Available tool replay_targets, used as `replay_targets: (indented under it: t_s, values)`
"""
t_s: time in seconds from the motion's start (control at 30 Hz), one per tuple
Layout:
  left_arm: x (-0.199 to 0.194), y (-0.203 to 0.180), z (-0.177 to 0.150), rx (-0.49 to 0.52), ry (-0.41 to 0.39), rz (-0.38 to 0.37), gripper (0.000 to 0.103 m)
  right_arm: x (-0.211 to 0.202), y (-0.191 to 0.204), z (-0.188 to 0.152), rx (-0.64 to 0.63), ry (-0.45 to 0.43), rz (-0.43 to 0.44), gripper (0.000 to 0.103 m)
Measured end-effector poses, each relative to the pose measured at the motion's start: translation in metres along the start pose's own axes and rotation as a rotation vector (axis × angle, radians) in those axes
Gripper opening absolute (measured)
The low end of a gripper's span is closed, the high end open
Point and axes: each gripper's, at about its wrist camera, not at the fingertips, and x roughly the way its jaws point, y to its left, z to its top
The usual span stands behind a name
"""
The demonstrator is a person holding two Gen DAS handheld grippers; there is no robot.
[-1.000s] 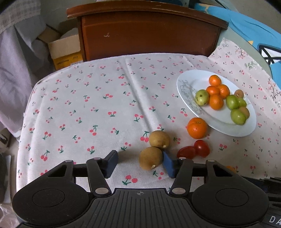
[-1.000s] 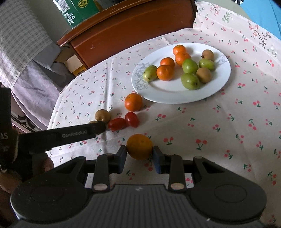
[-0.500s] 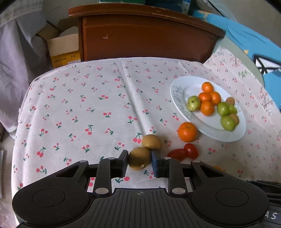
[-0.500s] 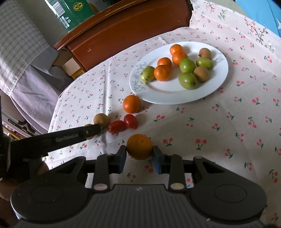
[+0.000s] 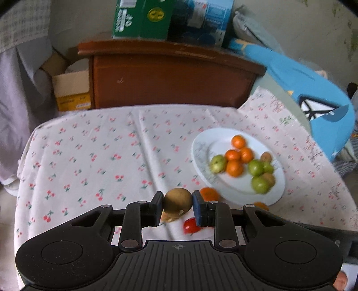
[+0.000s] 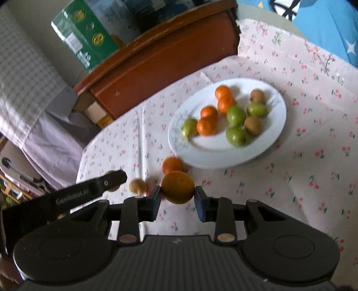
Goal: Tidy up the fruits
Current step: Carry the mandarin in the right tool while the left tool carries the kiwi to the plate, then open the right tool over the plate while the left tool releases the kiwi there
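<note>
My left gripper (image 5: pixel 177 202) is shut on a brown kiwi (image 5: pixel 177 201) and holds it above the cloth. A second kiwi (image 5: pixel 169 218) lies just under it, beside a red tomato (image 5: pixel 190 225) and an orange (image 5: pixel 208 193). My right gripper (image 6: pixel 177 194) is shut on an orange (image 6: pixel 177 187), lifted off the cloth. The white plate (image 5: pixel 205 143) (image 6: pixel 273 134) holds several oranges, green fruits and kiwis. In the right wrist view, a loose orange (image 6: pixel 171 164) and a kiwi (image 6: pixel 138 186) lie on the cloth near the left gripper's finger (image 6: pixel 111 179).
A cherry-print cloth (image 5: pixel 100 156) covers the table. A brown wooden cabinet (image 5: pixel 170 78) stands behind it with green and blue boxes (image 5: pixel 143 19) on top. A cardboard box (image 5: pixel 70 89) is at back left. A blue cloth (image 5: pixel 313 94) lies at right.
Both grippers have risen off the cloth with their fruit. The left gripper closed on the kiwi and lifted it; the right carries its orange toward the plate.
</note>
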Motion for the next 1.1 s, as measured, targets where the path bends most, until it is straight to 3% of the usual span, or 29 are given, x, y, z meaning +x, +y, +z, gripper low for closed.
replay_targets:
  t_s: [0.4, 0.67, 1.1]
  values:
    - [0.0, -0.03, 0.025, 0.039, -0.045, -0.099, 0.025, -0.028, -0.015, 0.052, 0.043, -0.13, -0.008, 0.032]
    - [0.015, -0.055, 0.037, 0.086, -0.033, -0.135, 0.025, -0.022, -0.024, 0.09, 0.049, -0.171, -0.02, 0.032]
    - [0.06, -0.076, 0.032, 0.122, 0.04, -0.145, 0.025, 0.026, -0.056, 0.122, 0.094, -0.122, -0.067, 0.032]
